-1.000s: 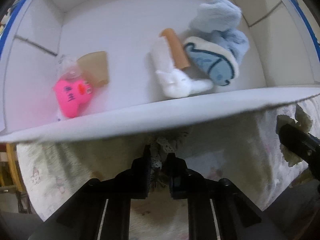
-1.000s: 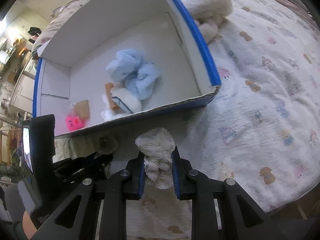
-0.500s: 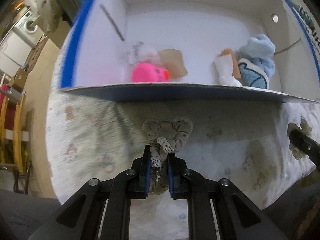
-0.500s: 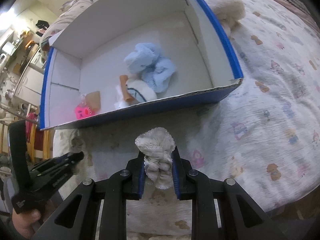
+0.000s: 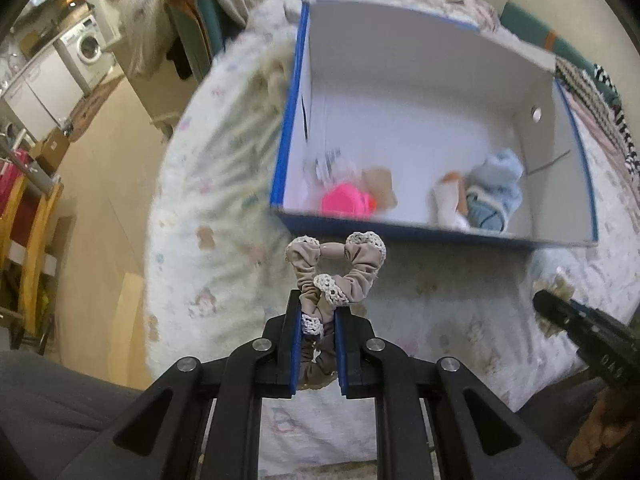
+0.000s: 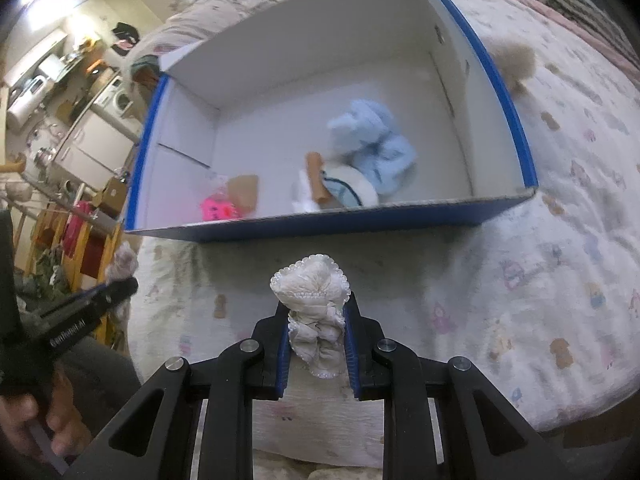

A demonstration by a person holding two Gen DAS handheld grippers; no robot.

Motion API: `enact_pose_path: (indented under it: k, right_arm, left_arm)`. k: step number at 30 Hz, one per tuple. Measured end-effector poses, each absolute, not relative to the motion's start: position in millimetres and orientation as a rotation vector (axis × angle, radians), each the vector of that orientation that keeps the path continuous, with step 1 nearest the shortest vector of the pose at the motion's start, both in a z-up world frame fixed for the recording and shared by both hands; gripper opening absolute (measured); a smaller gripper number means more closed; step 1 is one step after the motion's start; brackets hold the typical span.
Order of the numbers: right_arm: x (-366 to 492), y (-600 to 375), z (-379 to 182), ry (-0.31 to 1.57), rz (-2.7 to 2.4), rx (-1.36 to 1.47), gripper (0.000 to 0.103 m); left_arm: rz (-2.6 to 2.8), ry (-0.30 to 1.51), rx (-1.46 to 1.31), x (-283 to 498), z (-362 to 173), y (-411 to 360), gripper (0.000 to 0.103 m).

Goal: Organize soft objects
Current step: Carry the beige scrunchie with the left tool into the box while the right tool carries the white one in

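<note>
My left wrist camera looks along my left claw (image 5: 317,312), toward 12 o'clock at the blue-edged box (image 5: 432,232), near. My right wrist camera does likewise from 3 o'clock of it. Both views share the box (image 6: 328,228) and the bed (image 6: 520,280).

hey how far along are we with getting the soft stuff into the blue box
Partly done. Already in the blue box: a light blue plush, a pink toy and a white item. In hand: the left gripper grips a beige scrunchie, the right gripper a white scrunchie, both short of the box. Left: drop both in, then the fluffy beige piece outside the box.
</note>
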State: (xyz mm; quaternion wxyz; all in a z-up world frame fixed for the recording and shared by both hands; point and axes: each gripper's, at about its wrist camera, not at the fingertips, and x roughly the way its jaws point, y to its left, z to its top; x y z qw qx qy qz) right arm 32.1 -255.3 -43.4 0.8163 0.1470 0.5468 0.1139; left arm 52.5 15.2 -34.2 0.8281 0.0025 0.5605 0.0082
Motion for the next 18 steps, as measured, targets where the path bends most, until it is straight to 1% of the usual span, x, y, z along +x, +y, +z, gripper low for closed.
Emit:
enact_pose_path:
  k: [5, 11, 18]
  right_arm:
    - [30, -254, -25, 1.079, 0.292, 0.331, 0.024]
    - [32, -255, 6, 0.933, 0.349, 0.363, 0.024]
    - [54, -258, 26, 0.877, 0.362, 0.397, 0.024]
  left_arm:
    - [0.009, 1.111, 0.006, 54, 0, 1, 0.013]
    - [-0.014, 1.045, 0.016, 72, 10, -5, 0.013]
    - [-0.034, 1.018, 0.017, 100, 18, -8, 0.013]
